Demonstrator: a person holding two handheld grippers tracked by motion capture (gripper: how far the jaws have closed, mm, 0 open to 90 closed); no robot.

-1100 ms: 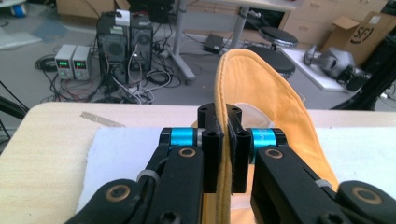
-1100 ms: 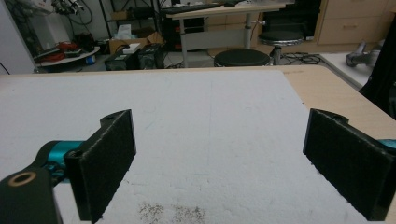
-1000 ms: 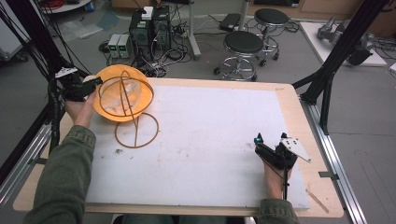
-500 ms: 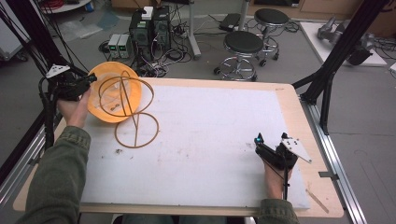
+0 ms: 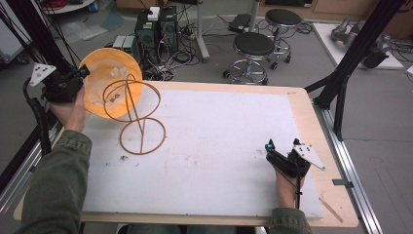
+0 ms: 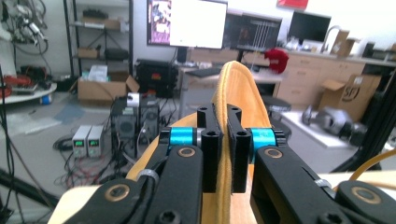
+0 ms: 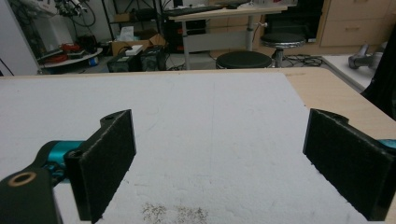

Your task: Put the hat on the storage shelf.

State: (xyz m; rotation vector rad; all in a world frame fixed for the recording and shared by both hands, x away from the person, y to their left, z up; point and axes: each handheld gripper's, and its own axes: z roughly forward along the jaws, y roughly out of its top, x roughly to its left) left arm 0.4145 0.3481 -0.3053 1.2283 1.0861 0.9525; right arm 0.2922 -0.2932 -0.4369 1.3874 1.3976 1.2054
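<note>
Fingers of the left gripper clamp the rim of the orange hat, holding it tilted above the table's far left corner; just beside them, to their right, stands the wire stand (its top ring against the hat's inside); right gripper fingers gape wide, nothing between, low over the white mat, well apart from the hat

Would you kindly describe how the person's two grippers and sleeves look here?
Both sleeves are olive green. The left gripper and right gripper are black, each topped by a grey three-cornered plate and trailing a black cable. In the gripper views, cyan metal spacers and brass-coloured pivot rings show, and the right one's pads are dark and felt-like.
</note>
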